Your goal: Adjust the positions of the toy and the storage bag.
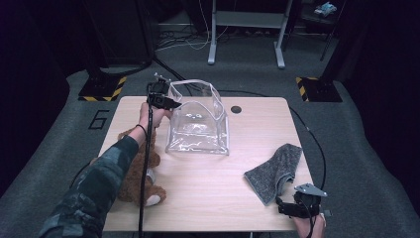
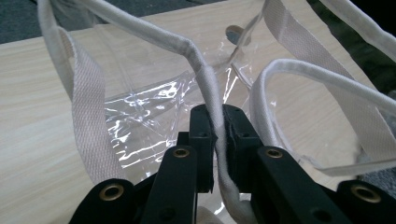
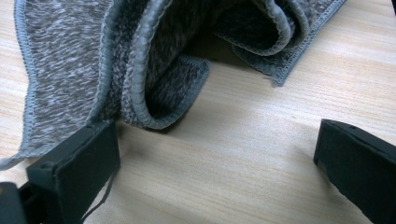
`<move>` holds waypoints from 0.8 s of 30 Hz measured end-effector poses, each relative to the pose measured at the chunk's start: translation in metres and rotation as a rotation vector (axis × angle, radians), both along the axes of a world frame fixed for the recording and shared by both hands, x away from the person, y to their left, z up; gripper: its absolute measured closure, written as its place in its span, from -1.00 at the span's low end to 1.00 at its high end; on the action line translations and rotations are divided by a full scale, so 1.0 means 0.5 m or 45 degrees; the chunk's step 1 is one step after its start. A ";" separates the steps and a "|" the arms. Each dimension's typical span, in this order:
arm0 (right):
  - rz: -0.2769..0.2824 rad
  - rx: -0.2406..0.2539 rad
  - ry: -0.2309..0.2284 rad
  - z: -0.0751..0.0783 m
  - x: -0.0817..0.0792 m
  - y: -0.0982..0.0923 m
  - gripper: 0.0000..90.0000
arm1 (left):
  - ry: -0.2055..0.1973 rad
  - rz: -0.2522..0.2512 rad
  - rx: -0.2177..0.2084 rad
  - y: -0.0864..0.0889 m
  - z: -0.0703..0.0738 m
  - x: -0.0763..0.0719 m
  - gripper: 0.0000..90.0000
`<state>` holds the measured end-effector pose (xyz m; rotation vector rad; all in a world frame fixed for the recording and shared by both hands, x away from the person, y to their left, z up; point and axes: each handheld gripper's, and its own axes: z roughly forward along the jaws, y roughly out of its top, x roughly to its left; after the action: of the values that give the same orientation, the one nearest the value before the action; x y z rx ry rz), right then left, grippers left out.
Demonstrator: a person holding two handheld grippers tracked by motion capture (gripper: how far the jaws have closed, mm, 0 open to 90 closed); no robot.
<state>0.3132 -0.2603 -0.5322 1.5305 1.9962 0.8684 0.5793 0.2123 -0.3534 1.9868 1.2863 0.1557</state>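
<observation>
A clear plastic bag (image 1: 198, 126) with white trim stands open in the middle of the table. My left gripper (image 1: 166, 101) is at the bag's left rim, shut on the white piped edge (image 2: 215, 140), which runs up between the jaws in the left gripper view. A grey cloth (image 1: 275, 171) lies crumpled at the right front of the table. My right gripper (image 1: 289, 208) rests low at the table's front right, just short of the cloth (image 3: 140, 60), with its jaws wide apart and nothing between them. A brown teddy bear (image 1: 136, 173) lies at the left, partly under my left forearm.
The wooden table (image 1: 247, 129) has a round dark cable hole (image 1: 236, 109) behind the bag. Cables trail off both grippers. Beyond the table are a grey carpet, a white desk frame (image 1: 246, 29) and black-and-yellow striped bases (image 1: 101, 89).
</observation>
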 end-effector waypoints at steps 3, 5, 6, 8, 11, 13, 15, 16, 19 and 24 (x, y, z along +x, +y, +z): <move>-0.001 0.002 0.000 0.000 0.000 0.000 -1.00 | 0.000 -0.015 -0.008 -0.009 -0.001 -0.007 0.83; 0.010 -0.005 -0.008 0.000 0.001 -0.001 -1.00 | 0.012 -0.034 -0.016 -0.015 0.001 -0.013 0.83; 0.010 -0.005 -0.008 0.000 0.001 -0.001 -1.00 | 0.012 -0.034 -0.016 -0.015 0.001 -0.013 0.83; 0.007 -0.002 -0.008 0.000 0.002 -0.001 -1.00 | 0.022 -0.053 -0.017 -0.021 0.002 -0.021 0.83; 0.006 -0.001 -0.008 0.000 0.002 -0.001 -1.00 | 0.026 -0.067 -0.027 -0.024 0.002 -0.027 0.83; 0.010 -0.004 -0.007 0.000 0.002 -0.001 -1.00 | 0.023 -0.091 -0.029 -0.028 0.002 -0.033 0.83; 0.010 -0.004 -0.006 0.000 0.002 -0.001 -1.00 | 0.021 -0.101 -0.028 -0.033 0.003 -0.041 0.83; 0.010 -0.004 -0.006 0.000 0.002 -0.001 -1.00 | 0.030 -0.115 -0.032 -0.033 0.004 -0.045 0.83; 0.007 -0.004 -0.006 0.000 0.001 -0.001 -1.00 | 0.018 -0.134 -0.046 -0.034 0.004 -0.055 0.84; 0.009 -0.004 -0.006 0.000 0.001 -0.001 -1.00 | 0.015 -0.164 -0.043 -0.033 0.010 -0.073 0.85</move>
<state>0.3140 -0.2609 -0.5323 1.5196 2.0002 0.8707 0.5426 0.1957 -0.3485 2.0370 1.1567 0.0592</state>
